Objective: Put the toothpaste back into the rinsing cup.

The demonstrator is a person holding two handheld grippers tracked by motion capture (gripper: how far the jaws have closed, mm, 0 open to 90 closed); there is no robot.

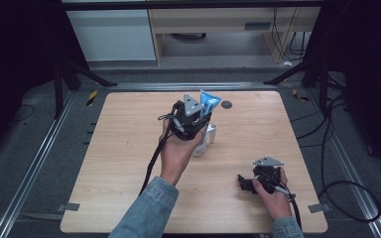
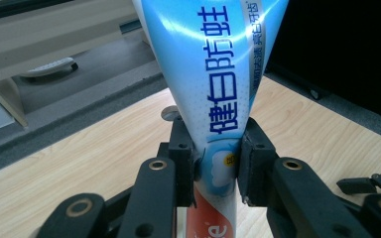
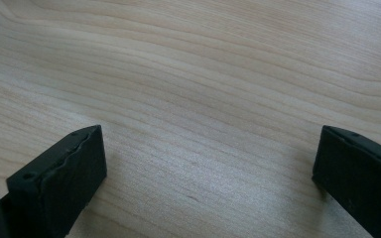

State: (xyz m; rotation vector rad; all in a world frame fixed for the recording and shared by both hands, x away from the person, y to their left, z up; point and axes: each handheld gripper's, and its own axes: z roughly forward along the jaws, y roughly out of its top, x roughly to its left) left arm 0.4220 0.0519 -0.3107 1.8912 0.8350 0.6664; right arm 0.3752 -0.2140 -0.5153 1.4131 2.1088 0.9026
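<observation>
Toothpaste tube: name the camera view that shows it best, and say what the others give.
The left gripper view: the toothpaste tube fills the middle, its blue print legible, pinched between the left claw pads. The high view gives just its blue end above that claw. The right gripper view has bare table between open jaws.

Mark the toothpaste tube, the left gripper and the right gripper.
toothpaste tube (image 2: 218, 74): left gripper view, blue printed face.
left gripper (image 2: 217, 161): left gripper view, between its tips, shut on the tube.
right gripper (image 3: 208, 163): right gripper view, midway between its open tips.
</observation>
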